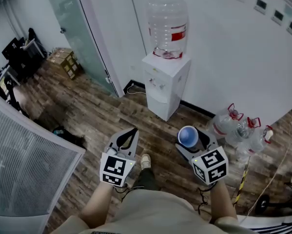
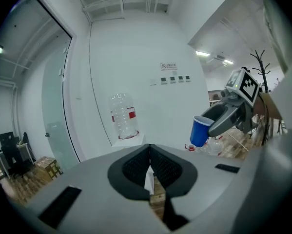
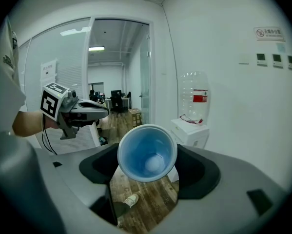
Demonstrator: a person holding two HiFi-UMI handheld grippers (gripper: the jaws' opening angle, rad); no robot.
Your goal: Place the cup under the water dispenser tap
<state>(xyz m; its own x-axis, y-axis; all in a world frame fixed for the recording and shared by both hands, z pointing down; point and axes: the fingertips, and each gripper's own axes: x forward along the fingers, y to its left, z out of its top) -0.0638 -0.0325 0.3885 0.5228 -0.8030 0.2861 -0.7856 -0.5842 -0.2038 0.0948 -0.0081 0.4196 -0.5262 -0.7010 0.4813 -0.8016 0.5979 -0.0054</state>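
Blue plastic cup [image 3: 147, 152]: we find it pinched in the right claw [image 1: 188, 141], above the wooden floor [image 1: 97, 112], well apart from the white water dispenser [image 1: 165, 87]. We record the left claw [image 2: 149, 150] pressed together.

No legible text: wall sign [image 3: 266, 33], bottle label [image 3: 200, 98] print too small.
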